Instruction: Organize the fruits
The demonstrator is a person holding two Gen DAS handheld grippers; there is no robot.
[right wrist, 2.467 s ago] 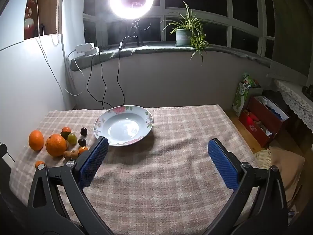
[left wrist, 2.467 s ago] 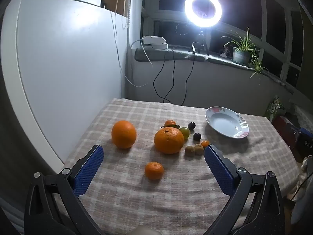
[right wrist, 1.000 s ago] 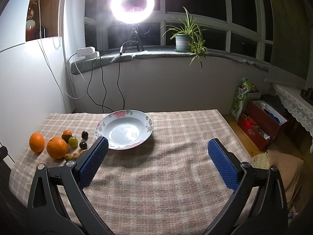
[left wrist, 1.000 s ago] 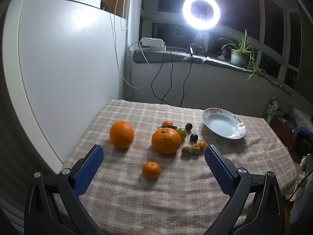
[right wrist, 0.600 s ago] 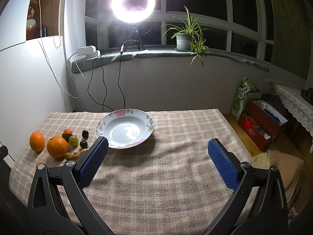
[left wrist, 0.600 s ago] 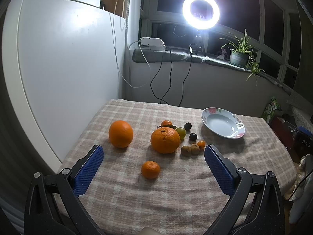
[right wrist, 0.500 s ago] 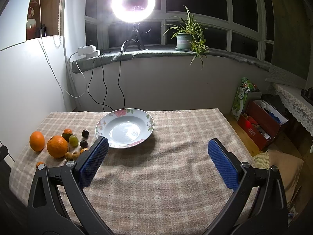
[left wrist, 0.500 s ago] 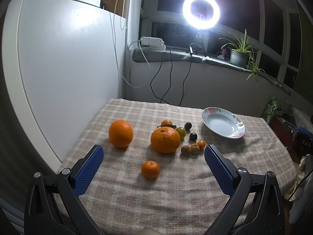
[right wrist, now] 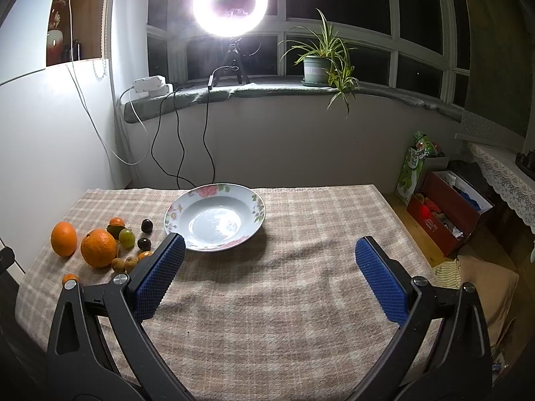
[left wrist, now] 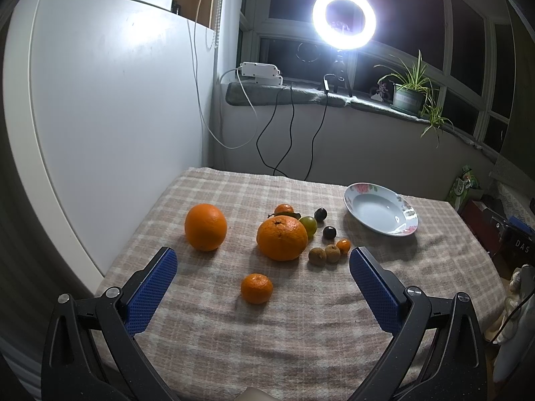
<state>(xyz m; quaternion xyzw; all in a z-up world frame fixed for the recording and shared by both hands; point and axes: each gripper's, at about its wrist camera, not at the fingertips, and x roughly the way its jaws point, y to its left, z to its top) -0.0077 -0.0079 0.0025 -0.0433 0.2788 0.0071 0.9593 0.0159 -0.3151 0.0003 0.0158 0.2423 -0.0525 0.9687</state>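
Fruit lies on a checked tablecloth (left wrist: 301, 341). In the left wrist view a big orange (left wrist: 205, 227) sits left, a bigger orange (left wrist: 282, 239) in the middle, and a small mandarin (left wrist: 256, 288) nearest. Small fruits cluster beside them: a green grape (left wrist: 309, 225), two dark plums (left wrist: 320, 214), two brown longans (left wrist: 317, 255). An empty floral plate (left wrist: 399, 230) stands at right. My left gripper (left wrist: 262, 260) is open above the cloth, the mandarin just ahead between its fingers. My right gripper (right wrist: 269, 250) is open and empty, before the plate (right wrist: 255, 209).
A white cabinet wall (left wrist: 100, 117) borders the table's left edge. A ring light (left wrist: 344, 18), cables and a potted plant (right wrist: 317, 63) stand on the windowsill behind. Boxes and bags (right wrist: 444, 207) sit on the floor to the right.
Both grippers have drawn back slightly from the table over the past seconds; the fruit and plate appear a little farther away. Both stay open and empty.
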